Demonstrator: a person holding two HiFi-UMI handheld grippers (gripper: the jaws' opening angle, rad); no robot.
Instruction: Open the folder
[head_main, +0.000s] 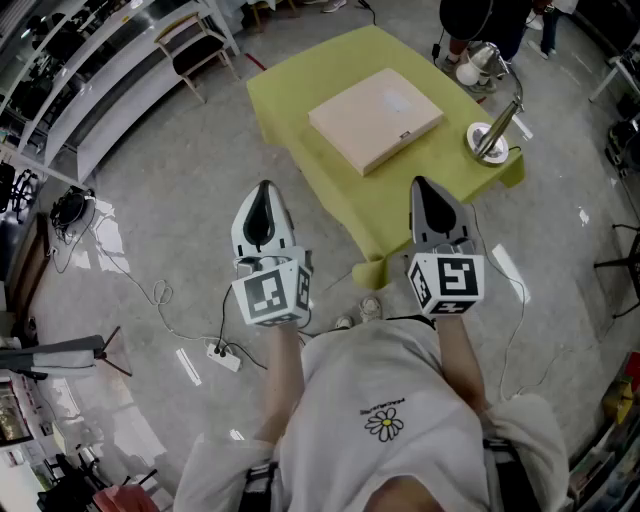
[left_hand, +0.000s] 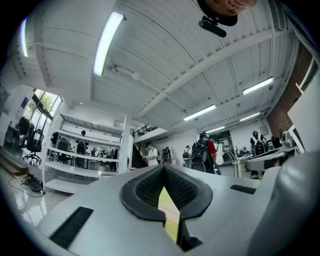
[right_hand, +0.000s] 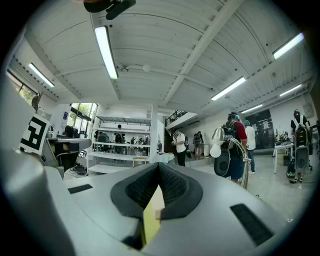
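**Folder shut, both grippers short of it**

Head view first. The flat beige rectangular folder (head_main: 375, 118) lay closed near the middle of the table draped in yellow-green cloth (head_main: 300, 95). A silver metal desk lamp (head_main: 490, 135) stood beside it toward the right edge. The grey left gripper (head_main: 264, 192) and the grey right gripper (head_main: 421, 190) were held out side by side in front of the person's white shirt. Both were on the person's side of the folder and well apart from it (nothing touched it at all).

Over to the left gripper view. Its black ribbed pads were pressed together with nothing between them. Only a sliver of yellow cloth and pale folder showed through the notch beneath the tips.

Right gripper view, same story. The pads were closed against each other and empty, with a strip of cloth and beige peeking through below.

My read was that no step of the job had been done. Reaching in, catching the cover's edge and swinging it over all remained.
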